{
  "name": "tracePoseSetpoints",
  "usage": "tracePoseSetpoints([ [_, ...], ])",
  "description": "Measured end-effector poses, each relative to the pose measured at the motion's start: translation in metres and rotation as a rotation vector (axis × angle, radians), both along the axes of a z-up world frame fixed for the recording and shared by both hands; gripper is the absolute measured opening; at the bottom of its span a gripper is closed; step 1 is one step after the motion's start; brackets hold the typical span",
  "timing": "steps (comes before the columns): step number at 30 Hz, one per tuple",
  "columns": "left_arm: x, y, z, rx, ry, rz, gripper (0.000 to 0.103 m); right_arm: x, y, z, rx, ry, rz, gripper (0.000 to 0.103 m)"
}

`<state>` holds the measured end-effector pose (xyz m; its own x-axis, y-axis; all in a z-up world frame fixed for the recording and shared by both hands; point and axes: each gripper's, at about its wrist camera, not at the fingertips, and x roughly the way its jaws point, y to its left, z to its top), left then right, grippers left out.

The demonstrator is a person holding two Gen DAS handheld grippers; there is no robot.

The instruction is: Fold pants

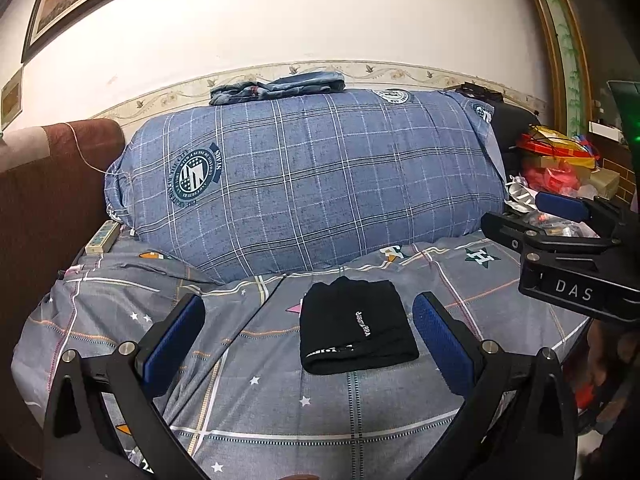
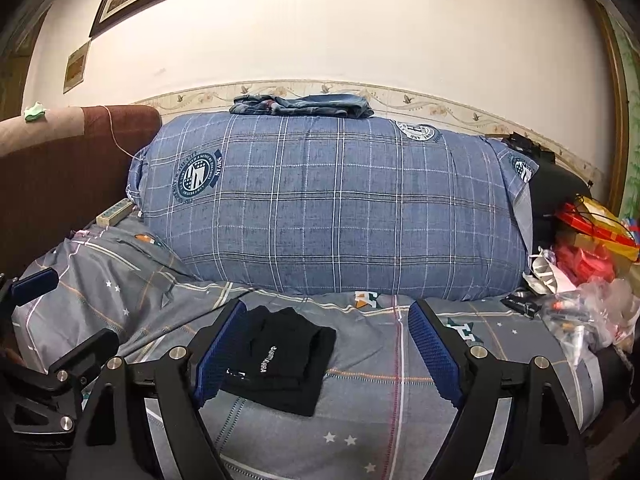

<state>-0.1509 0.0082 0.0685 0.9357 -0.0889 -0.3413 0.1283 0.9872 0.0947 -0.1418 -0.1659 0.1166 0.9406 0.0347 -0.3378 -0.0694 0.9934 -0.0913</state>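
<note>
Both grippers hang above the bed with nothing between their blue pads. Seen from its own camera, the left gripper [image 1: 308, 344] stands wide open, its two fingers spread to either side of the folded black pants [image 1: 356, 326], which lie flat on the grey star-print bedsheet [image 1: 248, 400] without touching either pad. The right gripper [image 2: 326, 354] is likewise spread wide and grips nothing; in its view the pants [image 2: 280, 364] sit just behind its left finger, partly hidden by it, and well apart from the other finger. White lettering runs along the top fold of the pants. In the left wrist view the right gripper [image 1: 568, 236] shows at the right edge, raised off the sheet. Behind the pants a large blue checked quilt roll [image 1: 304, 184] lies across the bed against the wall, with a folded pair of jeans [image 1: 276, 86] on top of it. To the right of the roll sits a heap of red and yellow bags [image 1: 556, 160].
</note>
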Motion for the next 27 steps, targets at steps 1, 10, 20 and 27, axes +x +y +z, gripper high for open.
tracePoseSetpoints([
  [1,0.0,-0.001,0.0,0.002,-0.002,0.0,0.103,0.0,-0.001,0.0,0.002,-0.001,-0.001,0.084],
  [10,0.0,-0.002,0.0,-0.003,-0.001,0.0,0.103,-0.001,-0.003,0.0,0.011,-0.005,-0.004,0.084],
  [20,0.005,0.003,-0.002,-0.02,0.003,0.004,0.103,0.007,-0.003,-0.008,0.004,0.017,-0.016,0.084],
  [27,0.008,0.015,0.0,-0.056,-0.01,0.038,0.103,0.015,0.003,-0.015,-0.009,0.036,-0.018,0.084],
])
